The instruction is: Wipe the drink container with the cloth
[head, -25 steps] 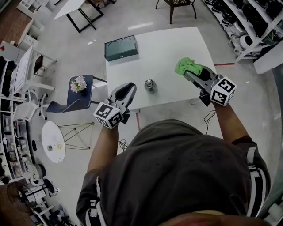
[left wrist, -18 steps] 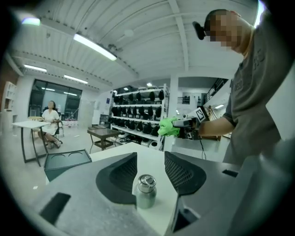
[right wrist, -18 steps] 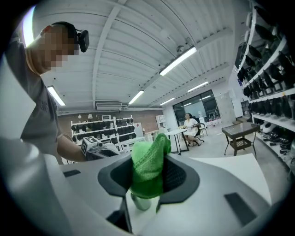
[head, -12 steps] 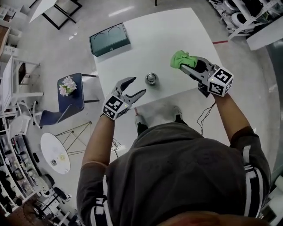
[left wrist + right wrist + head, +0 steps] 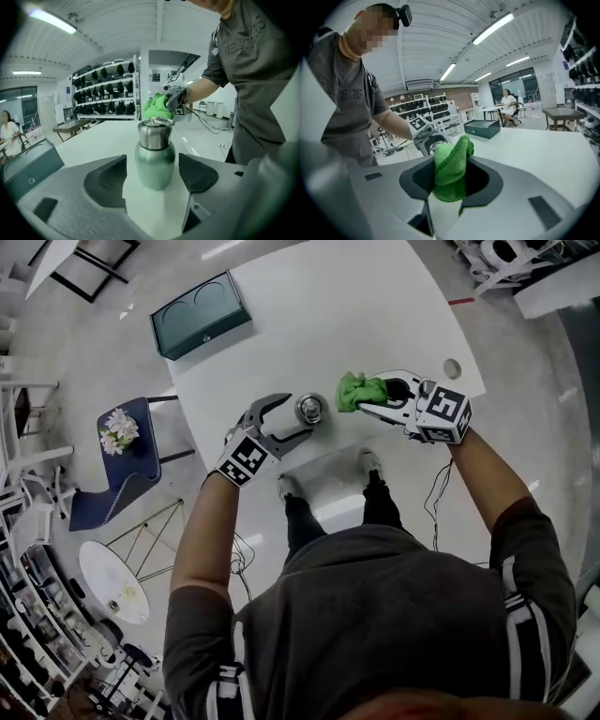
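Observation:
A small steel drink bottle [image 5: 310,410] [image 5: 154,153] stands upright near the front edge of the white table [image 5: 319,324]. My left gripper [image 5: 289,418] [image 5: 152,174] has just been opening; its jaws stand wide on either side of the bottle with a gap on each side, not touching it. My right gripper [image 5: 373,401] [image 5: 450,180] is shut on a green cloth [image 5: 357,390] [image 5: 451,166], held just right of the bottle. In the left gripper view the cloth [image 5: 157,106] shows behind the bottle's lid.
A dark green box [image 5: 201,314] lies at the table's far left corner. A blue chair with flowers [image 5: 120,430] stands left of the table, and a small round side table [image 5: 114,579] beyond it. A round cable port [image 5: 453,367] sits at the table's right edge.
Both grippers have come down toward the table. The left gripper's jaws opened and now flank the bottle. The right gripper brought the cloth left, close to the bottle.

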